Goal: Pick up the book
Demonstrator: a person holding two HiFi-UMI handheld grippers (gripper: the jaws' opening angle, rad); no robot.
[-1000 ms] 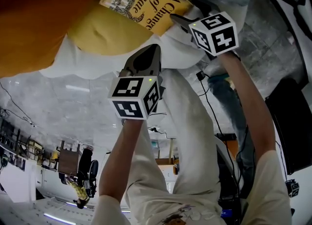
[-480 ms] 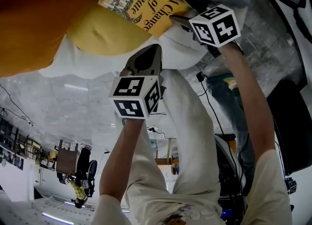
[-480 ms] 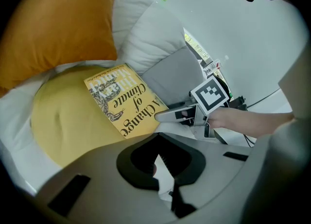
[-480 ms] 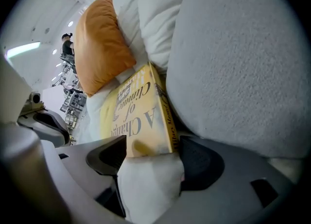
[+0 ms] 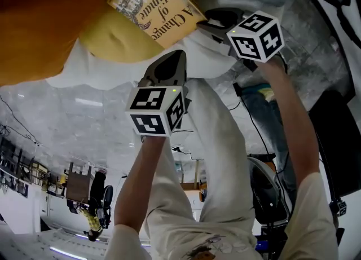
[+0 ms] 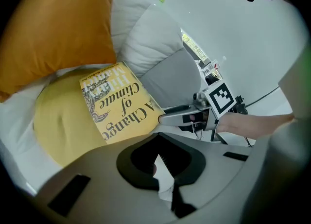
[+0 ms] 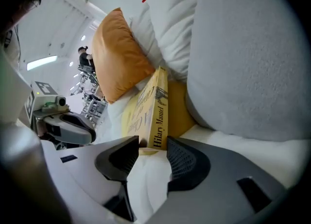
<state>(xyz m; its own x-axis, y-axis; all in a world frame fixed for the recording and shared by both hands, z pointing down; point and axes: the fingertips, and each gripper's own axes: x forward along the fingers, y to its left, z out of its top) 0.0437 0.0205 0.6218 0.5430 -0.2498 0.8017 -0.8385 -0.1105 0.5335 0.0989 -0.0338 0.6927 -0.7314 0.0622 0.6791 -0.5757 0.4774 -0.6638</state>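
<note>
While resting partly on the yellow cushion [image 6: 58, 126], tilted up toward its spine side: the book [image 5: 155, 8], a yellow paperback titled "A Change of Climate". Gripped at the lower end of the spine by the right gripper [image 7: 153, 146], with jaws just closed in and now pressing on both covers. Placed between an orange pillow [image 6: 53, 33] and a grey pillow [image 7: 243, 62]. Near the book but apart from it, the left gripper [image 6: 158, 156], with jaws together and nothing held, above the white bedding [image 5: 197, 61].
</note>
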